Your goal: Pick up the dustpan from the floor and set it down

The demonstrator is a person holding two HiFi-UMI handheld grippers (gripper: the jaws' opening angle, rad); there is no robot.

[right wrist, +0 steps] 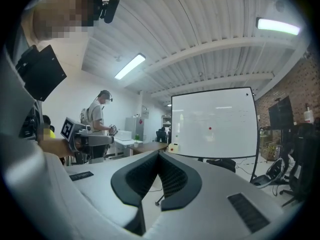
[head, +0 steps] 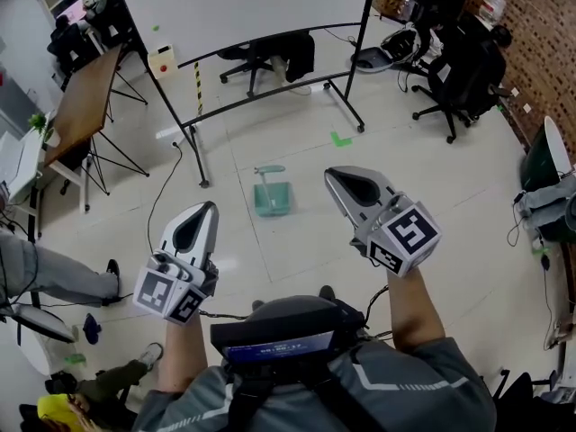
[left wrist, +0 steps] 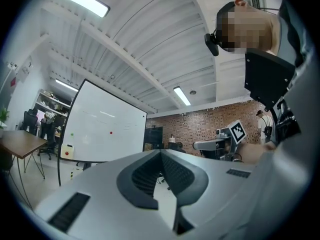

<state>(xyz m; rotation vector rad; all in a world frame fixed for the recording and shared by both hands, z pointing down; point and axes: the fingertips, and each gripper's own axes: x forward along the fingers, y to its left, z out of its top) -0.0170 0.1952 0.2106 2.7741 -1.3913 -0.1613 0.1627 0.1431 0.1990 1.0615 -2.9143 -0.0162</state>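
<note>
So the head camera looks steeply down from above the person. The floor [head: 297, 232] fills the frame, the left gripper [head: 208, 207] and right gripper [head: 330, 174] sit near the bottom, and the whiteboard [head: 243, 7] is at the far end. Each gripper camera sits right behind its own jaws and looks level across the room, so the jaws are huge in the lower half. All three views catch the whiteboard, and each gripper view picks up the other gripper off to the side.

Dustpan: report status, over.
Left gripper shut, empty. Right gripper shut, empty. Dustpan on the floor ahead, untouched. Nothing lies between; whiteboard stand beyond it.
</note>
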